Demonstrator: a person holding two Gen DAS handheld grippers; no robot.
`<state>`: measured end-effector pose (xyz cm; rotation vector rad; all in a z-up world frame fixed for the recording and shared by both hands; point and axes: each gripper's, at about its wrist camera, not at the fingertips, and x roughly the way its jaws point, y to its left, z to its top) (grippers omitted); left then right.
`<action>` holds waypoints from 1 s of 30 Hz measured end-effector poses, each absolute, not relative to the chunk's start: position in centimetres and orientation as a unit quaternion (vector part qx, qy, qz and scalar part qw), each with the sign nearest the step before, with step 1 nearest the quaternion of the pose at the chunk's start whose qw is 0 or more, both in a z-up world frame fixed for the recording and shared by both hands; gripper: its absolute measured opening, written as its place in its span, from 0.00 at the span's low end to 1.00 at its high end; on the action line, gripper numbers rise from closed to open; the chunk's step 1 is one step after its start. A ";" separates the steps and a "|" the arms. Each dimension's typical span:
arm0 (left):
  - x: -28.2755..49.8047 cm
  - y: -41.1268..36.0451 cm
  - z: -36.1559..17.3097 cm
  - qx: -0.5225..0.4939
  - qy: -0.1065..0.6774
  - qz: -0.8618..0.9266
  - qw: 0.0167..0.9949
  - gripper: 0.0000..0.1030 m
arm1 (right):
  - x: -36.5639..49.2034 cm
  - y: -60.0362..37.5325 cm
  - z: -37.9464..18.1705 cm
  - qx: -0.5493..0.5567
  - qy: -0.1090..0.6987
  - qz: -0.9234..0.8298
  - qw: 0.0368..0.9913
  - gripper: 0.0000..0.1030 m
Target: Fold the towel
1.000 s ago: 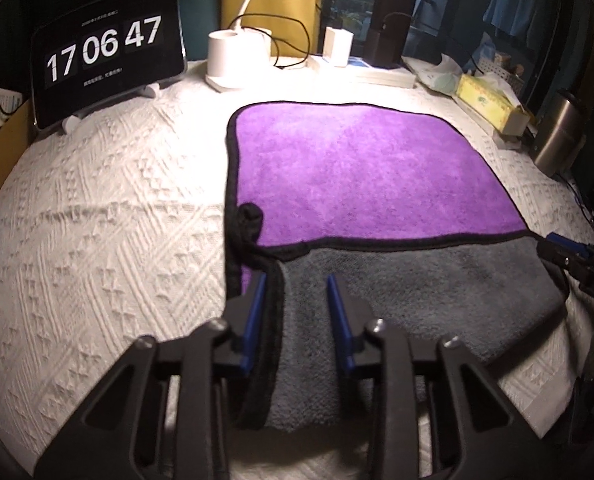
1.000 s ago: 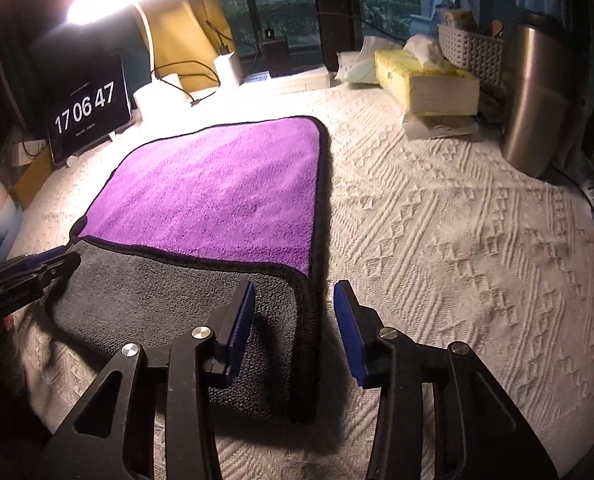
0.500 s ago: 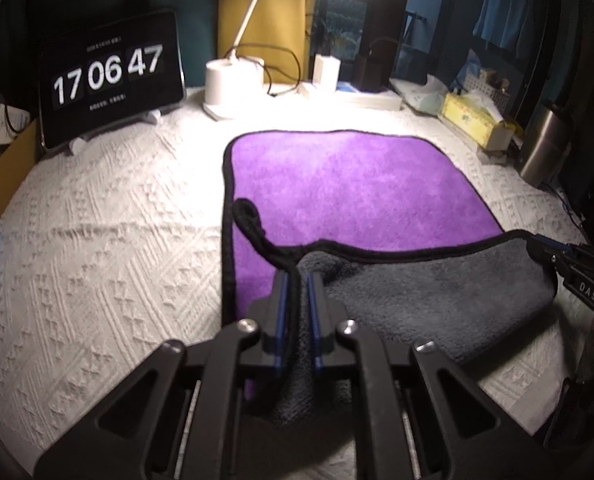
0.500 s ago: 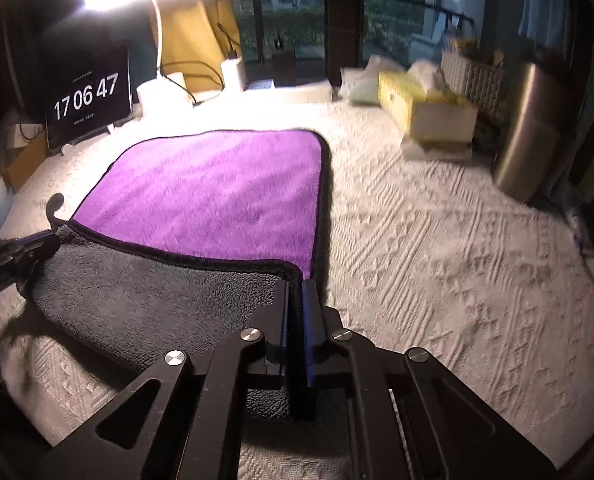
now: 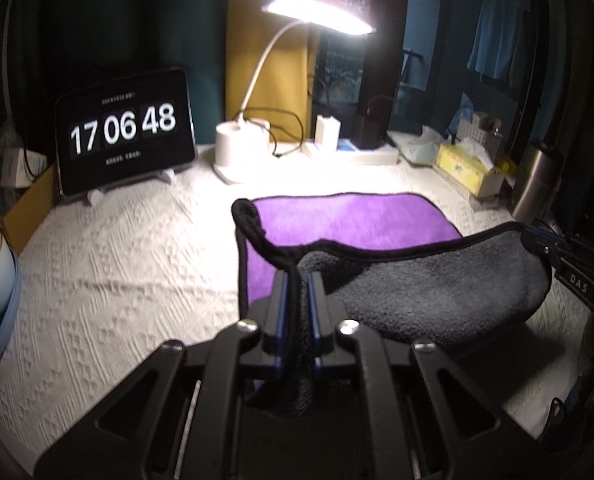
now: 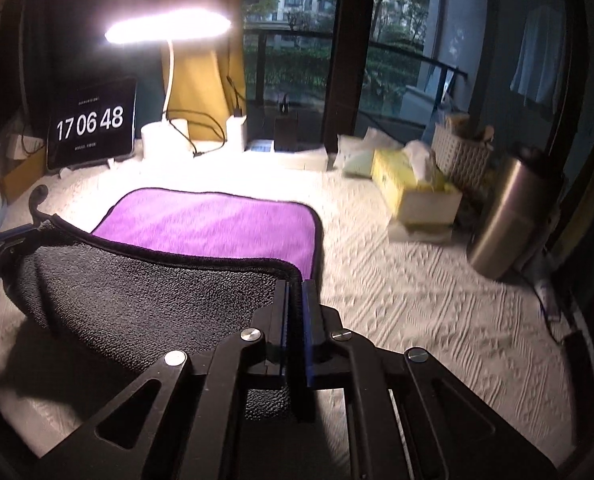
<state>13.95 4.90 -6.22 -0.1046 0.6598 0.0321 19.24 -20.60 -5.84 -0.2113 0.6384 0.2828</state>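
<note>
The towel (image 5: 357,216) is purple on one face and grey on the other, with black trim. Its far part lies flat on the white bedspread; its near edge is lifted, grey side toward me (image 6: 145,296). My left gripper (image 5: 297,280) is shut on the near left corner. My right gripper (image 6: 294,286) is shut on the near right corner. The right gripper also shows at the right edge of the left wrist view (image 5: 553,244), and the left gripper at the left edge of the right wrist view (image 6: 1,240).
A clock tablet (image 5: 125,132) and a lit desk lamp (image 5: 241,144) stand at the back. A yellow tissue box (image 6: 413,188), a basket (image 6: 461,156) and a steel flask (image 6: 505,212) stand at the right. A white textured bedspread (image 5: 117,260) covers the surface.
Both grippers closed on the towel's near corners and have raised them, lifting the near edge off the bedspread and carrying it toward the far edge.
</note>
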 end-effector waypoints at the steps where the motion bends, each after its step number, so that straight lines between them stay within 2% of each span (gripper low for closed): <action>1: 14.0 5.0 -6.1 -0.051 0.321 0.016 0.946 0.10 | 19.4 -20.4 -5.6 -0.105 0.308 0.139 0.935 0.06; 15: 17.5 5.8 -4.3 -0.050 0.281 0.019 0.958 0.10 | 23.2 -19.3 -3.7 -0.113 0.276 0.138 0.945 0.06; 30: 22.7 6.8 -6.0 -0.044 0.285 0.028 0.957 0.10 | 28.6 -18.4 -4.4 -0.108 0.271 0.139 0.946 0.06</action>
